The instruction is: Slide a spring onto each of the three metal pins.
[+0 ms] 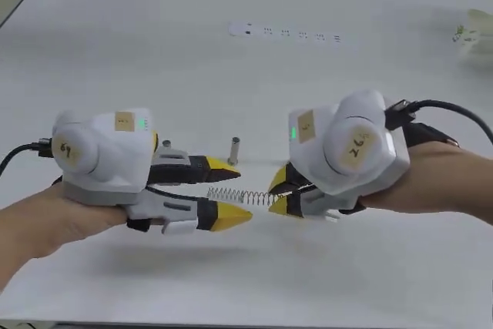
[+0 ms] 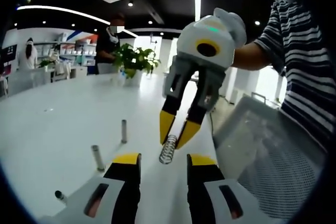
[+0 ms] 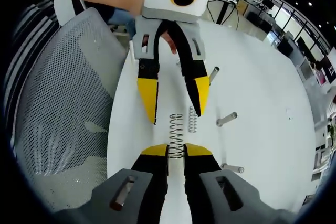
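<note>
While the right gripper (image 1: 279, 194) clenches one end of the spring (image 1: 237, 196), held level between both grippers near the pins (image 1: 235, 148), and the left gripper (image 1: 235, 192) stands released around its free end, a crooked pinch could buckle it and flick it loose.

Left claw (image 1: 240, 193) gapes open, facing the right claw (image 1: 275, 196) pinched on a spring (image 1: 226, 193).

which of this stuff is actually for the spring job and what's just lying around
For the job: spring, held in right gripper; three metal pins; left gripper, open.
Just lying about: power strip; mesh chair; plant.
</note>
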Tool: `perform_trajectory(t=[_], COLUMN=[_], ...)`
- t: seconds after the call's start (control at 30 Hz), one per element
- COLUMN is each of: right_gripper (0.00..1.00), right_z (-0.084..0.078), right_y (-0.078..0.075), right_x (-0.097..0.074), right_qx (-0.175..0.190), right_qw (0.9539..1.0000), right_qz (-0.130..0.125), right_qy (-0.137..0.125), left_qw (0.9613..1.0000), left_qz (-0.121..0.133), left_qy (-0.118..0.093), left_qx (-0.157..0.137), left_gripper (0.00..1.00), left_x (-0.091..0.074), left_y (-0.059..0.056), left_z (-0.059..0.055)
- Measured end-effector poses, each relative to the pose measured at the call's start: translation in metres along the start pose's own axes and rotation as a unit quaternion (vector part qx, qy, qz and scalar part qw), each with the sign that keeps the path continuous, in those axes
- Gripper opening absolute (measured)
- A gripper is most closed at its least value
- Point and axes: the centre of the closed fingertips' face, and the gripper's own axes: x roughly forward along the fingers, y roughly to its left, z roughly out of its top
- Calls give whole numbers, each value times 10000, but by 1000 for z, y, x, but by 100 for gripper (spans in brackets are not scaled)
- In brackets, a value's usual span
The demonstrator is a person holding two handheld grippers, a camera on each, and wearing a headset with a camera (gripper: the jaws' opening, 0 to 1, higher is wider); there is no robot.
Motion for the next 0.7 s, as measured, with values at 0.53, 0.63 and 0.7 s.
perform_trajectory(t=[0.53, 0.63, 0.7], right_gripper=[8, 8, 8], right_z=[4, 5, 5], right_y=[1, 2, 2], right_x=[-3, -4, -5], right_qx=[-101, -86, -96], right_qw=[9999, 9999, 9999], right_qz=[-13, -7, -10], right_qy=[-58, -72, -77], left_qw=[9998, 9998, 9998], left_qz=[-176, -166, -175], left_qy=[12, -27, -28], left_qx=[9, 60, 72], left_gripper=[8, 5, 4], left_x=[10, 9, 9], left_y=[-8, -9, -9], left_z=[-1, 2, 2])
